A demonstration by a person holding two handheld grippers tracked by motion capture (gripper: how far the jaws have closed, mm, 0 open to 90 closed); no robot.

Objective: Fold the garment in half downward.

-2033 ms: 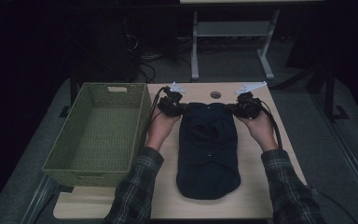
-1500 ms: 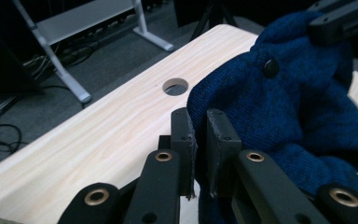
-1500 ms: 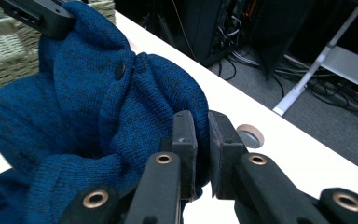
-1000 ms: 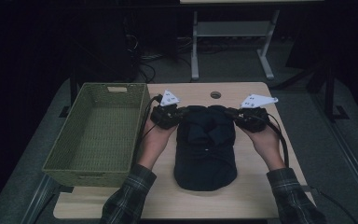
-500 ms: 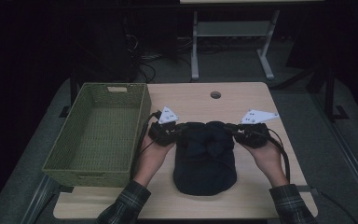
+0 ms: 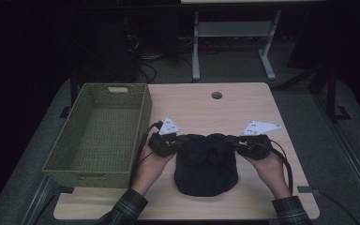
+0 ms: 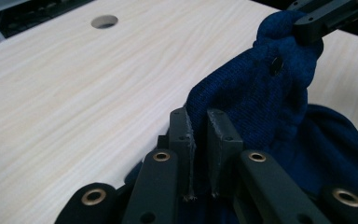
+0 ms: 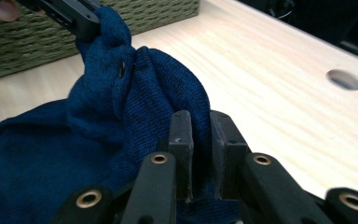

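Note:
A dark blue knitted garment [image 6: 206,164] with a button [image 7: 275,66] lies on the wooden table [image 6: 201,103], its far part folded back toward the person. My left gripper [image 6: 180,139] is shut on the garment's far left corner [image 7: 223,98], pinching the knit between its pads. My right gripper [image 6: 230,139] is shut on the far right corner [image 8: 168,88] in the same way. In the left gripper view the right gripper's jaw tip [image 7: 326,14] holds the fabric at the upper right. In the right gripper view the left gripper's jaw tip [image 8: 70,14] holds the fabric at the upper left.
A green woven basket [image 6: 101,131] stands at the table's left edge, close to my left hand. A round cable hole [image 6: 216,95] sits in the tabletop at the far middle. Bare wood lies beyond the garment and to its right.
Both grippers have drawn the garment's far edge toward the person and lower, folding it over the near part. The garment now looks shorter.

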